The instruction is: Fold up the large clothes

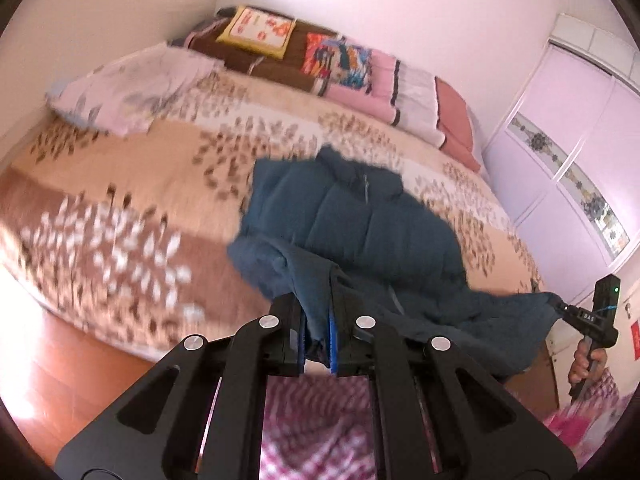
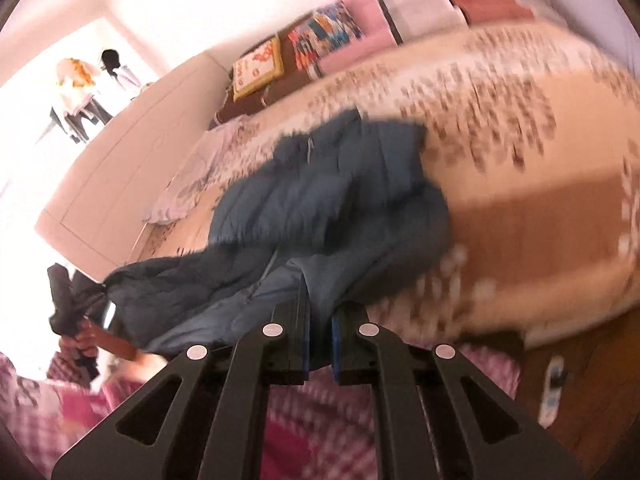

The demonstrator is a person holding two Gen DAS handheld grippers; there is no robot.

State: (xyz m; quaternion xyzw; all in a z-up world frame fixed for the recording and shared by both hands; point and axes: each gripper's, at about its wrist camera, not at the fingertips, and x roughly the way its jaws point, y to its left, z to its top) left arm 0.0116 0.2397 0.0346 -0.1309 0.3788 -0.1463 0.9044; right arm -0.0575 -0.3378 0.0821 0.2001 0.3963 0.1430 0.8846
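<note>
A dark blue padded jacket [image 1: 360, 216] lies on the bed with its near hem lifted off the edge; it also shows in the right wrist view [image 2: 320, 188]. My left gripper [image 1: 318, 320] is shut on one part of the hem. My right gripper [image 2: 320, 320] is shut on another part of the hem. In the left wrist view my right gripper [image 1: 560, 305] shows at the far right, pinching the jacket's edge. In the right wrist view my left gripper [image 2: 102, 292] shows at the far left, holding the stretched fabric. Both views are blurred.
The bed [image 1: 120, 200] has a beige and brown leaf-patterned cover. A light floral pillow [image 1: 132, 88] and stacked folded blankets [image 1: 320, 60] lie at its far side. A wardrobe [image 1: 568, 160] stands to the right. Wooden floor [image 1: 60, 360] runs along the bed's near edge.
</note>
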